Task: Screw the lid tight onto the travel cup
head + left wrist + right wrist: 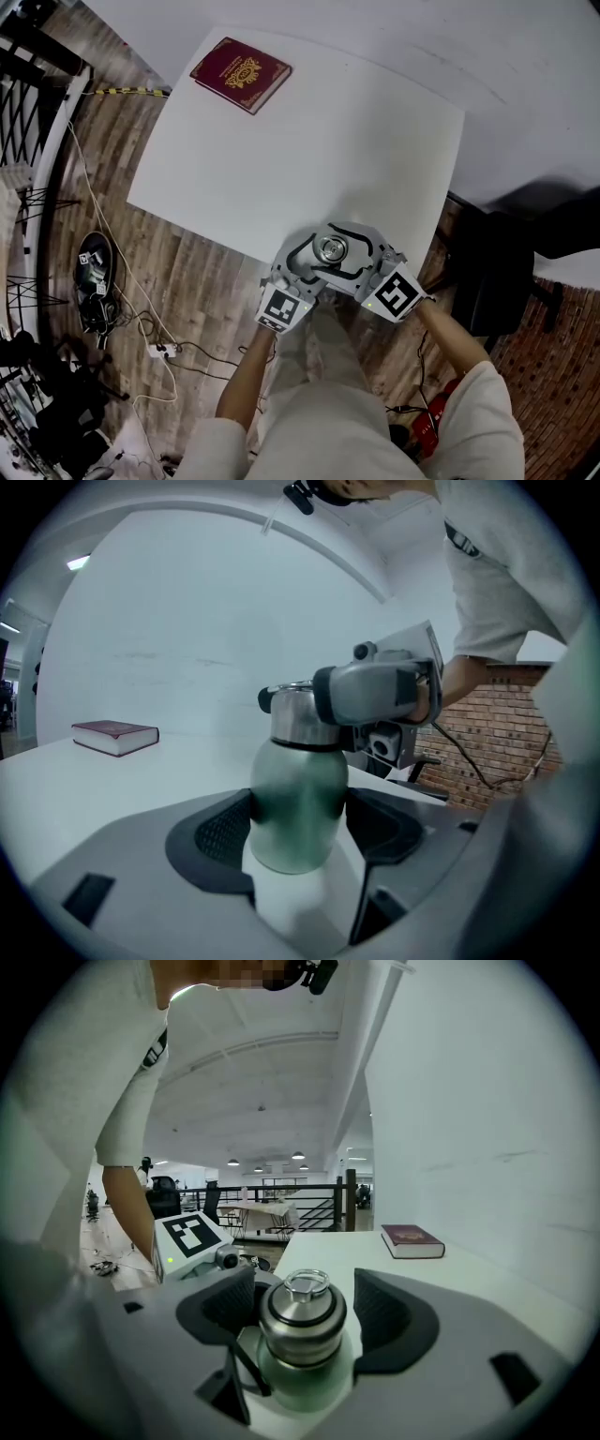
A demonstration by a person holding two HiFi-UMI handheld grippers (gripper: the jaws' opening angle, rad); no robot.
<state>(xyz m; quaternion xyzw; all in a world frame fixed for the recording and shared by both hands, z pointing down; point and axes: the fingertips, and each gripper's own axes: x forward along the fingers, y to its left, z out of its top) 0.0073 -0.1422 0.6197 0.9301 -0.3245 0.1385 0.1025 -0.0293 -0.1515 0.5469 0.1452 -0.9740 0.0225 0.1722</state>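
Labels first. The dark red hardback book (241,73) has a gold emblem and border on its cover, but the print is too small to read. Each marker cube carries a black-and-white square code and no letters: 1 on the left tongs' back (284,307), 1 on the right's (396,293). No brand can be made out on the cup.

Counts: 1 cup, 1 lid, 1 book, 2 tongs, 2 marker cubes.

The pale green metal travel cup (298,761) is upright at the near edge of the white square surface (309,150), well apart from the book at the far left corner. I can't tell whether its base rests on the surface. The brushed-steel lid (302,1327) sits on the cup's neck, w/ 1 small wire ring (306,1285) on top.

Left tongs (298,825): closed on the green body below the lid, w/ both ribbed pads pressed against its sides.

Right tongs (305,1299): wide apart around the lid. The lid is between the pads w/ a clear gap at the right pad and the left pad just beside it, so nothing is gripped.

Both tongs come in from the person's side, L and R of the cup, above the wood-plank floor (187,272).
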